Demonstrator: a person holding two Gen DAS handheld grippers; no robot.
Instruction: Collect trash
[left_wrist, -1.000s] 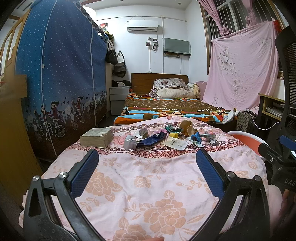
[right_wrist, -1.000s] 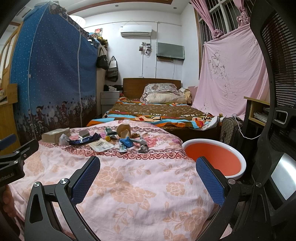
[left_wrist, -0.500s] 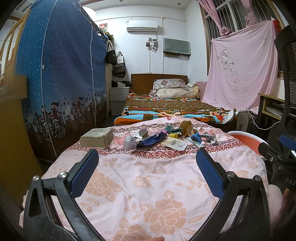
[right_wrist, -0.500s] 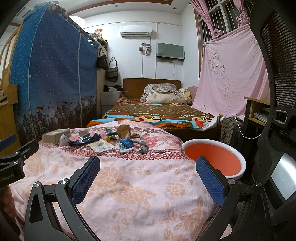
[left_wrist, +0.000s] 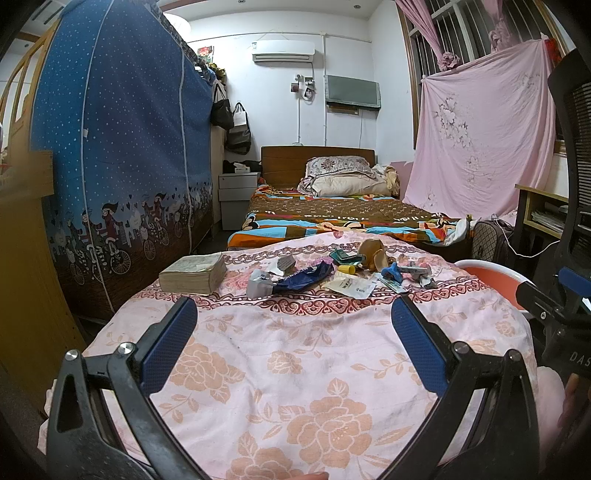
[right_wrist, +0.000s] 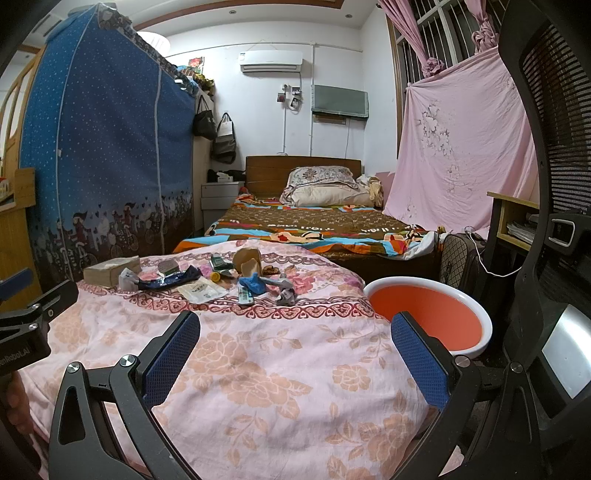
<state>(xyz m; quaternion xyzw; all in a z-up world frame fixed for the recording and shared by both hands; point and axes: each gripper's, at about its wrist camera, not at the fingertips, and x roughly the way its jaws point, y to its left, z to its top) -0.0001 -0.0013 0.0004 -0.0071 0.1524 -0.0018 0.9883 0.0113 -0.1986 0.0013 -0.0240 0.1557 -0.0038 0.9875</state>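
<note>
Trash (right_wrist: 221, 277), a light loose scatter at the far edge of the worktop (right_wrist: 258, 369), both tongs empty.
The left tongs (left_wrist: 293, 339) and right tongs (right_wrist: 295, 343) gape wide over the near edge of the flowered cloth, well short of the litter. The dark blue wrapper (left_wrist: 304, 275) and white sachet (left_wrist: 351, 286) look thin, limp and slippery (pinch an edge that lifts off the cloth); the brown cup (right_wrist: 248, 260) should crush easily, so grip it gently at the rim. An orange basin (right_wrist: 428, 317) stands just off the worktop's right edge.
</note>
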